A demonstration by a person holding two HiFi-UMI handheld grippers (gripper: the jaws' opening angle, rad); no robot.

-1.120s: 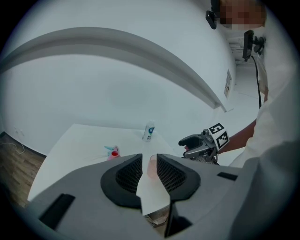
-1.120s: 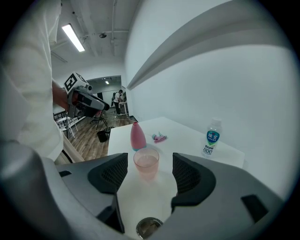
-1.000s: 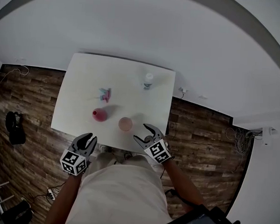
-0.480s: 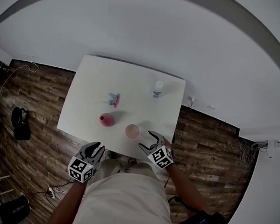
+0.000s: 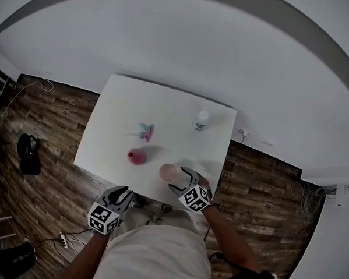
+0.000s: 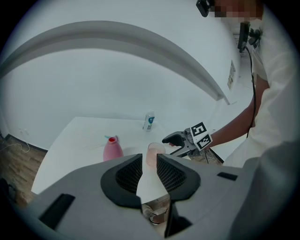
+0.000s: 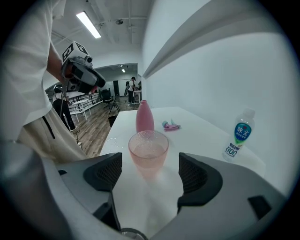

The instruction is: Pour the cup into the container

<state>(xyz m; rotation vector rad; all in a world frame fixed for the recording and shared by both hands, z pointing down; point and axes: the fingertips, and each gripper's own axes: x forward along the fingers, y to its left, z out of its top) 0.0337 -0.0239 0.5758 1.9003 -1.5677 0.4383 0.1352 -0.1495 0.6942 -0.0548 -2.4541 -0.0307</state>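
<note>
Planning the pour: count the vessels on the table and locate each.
3: translucent pink cup near the front edge; opaque pink narrow-necked bottle left of it; clear white-capped water bottle at the far right.

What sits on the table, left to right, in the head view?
pink container → cup → water bottle. The small pink and teal item overlaps the container's span, so it is left out.
</note>
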